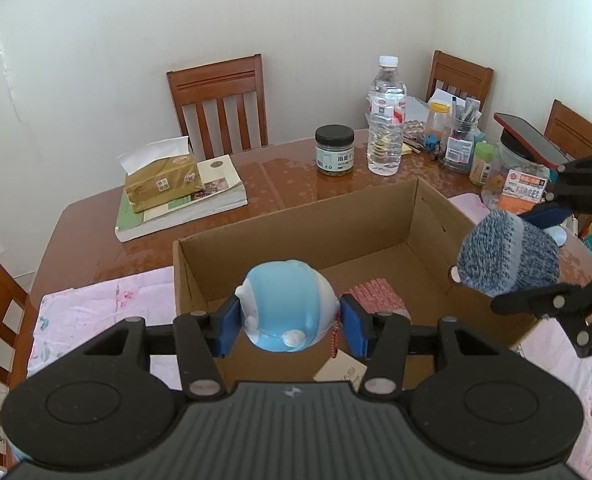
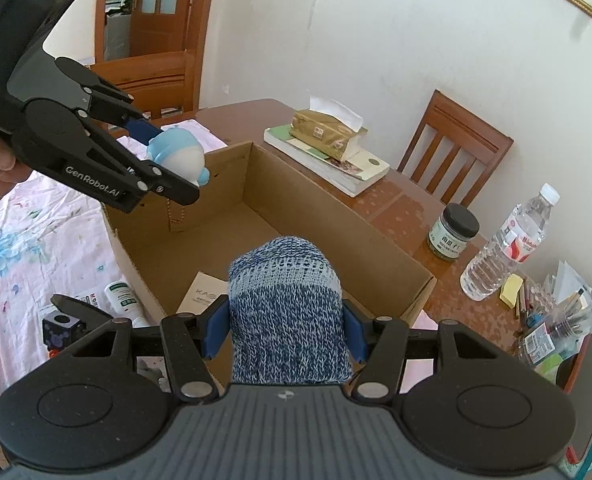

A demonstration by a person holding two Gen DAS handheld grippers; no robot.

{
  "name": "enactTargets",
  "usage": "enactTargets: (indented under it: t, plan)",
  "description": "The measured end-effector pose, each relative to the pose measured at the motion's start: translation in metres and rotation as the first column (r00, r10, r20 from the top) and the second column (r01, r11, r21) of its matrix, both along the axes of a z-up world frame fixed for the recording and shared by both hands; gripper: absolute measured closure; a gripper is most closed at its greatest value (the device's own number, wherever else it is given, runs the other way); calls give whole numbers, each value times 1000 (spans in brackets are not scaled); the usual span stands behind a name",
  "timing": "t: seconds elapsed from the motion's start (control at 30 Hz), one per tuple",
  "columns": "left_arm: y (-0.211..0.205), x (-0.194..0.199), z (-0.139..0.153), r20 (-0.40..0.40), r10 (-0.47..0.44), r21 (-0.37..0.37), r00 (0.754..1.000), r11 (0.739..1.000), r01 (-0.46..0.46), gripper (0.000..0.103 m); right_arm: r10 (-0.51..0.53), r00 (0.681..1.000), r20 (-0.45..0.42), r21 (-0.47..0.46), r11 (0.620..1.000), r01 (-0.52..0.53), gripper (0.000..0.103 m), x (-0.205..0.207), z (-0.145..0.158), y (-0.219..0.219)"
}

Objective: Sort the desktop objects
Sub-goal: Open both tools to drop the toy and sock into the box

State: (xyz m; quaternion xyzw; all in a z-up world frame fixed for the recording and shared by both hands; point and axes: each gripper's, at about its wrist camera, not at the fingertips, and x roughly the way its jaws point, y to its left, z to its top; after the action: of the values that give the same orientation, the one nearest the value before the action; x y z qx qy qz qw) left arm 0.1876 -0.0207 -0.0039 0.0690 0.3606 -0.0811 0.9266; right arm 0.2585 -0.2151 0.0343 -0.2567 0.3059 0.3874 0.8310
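Wooden counter [image 1: 287, 184] carries open cardboard box [image 1: 428, 208], tissue pack [image 1: 161, 184] on books. Left gripper [image 1: 289, 322] clamps blue-white round toy [image 1: 285, 308] above box's near edge. Right gripper [image 2: 285, 330] squeezes blue knitted sock bundle [image 2: 287, 312] over box's other end.

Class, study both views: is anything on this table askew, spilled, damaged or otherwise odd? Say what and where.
Nothing is spilled or broken. One oddity: a red phone lies tilted on top of a jar at the cluttered far corner, overhanging it. The tissue pack sits crooked on a book. The cardboard box looks intact.
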Motion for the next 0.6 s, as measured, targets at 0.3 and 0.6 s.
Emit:
enactTargets:
  t: [0.3, 0.6]
  plan:
    - [3, 20, -5, 6, -13, -12, 1000, 1000, 13, 22, -22, 999, -25, 1, 1000, 22, 25, 8, -5, 6]
    - [1, 22, -14, -27, -17, 24, 999, 1000, 18, 17, -35, 999, -9, 18, 999, 36, 4, 1, -3, 1]
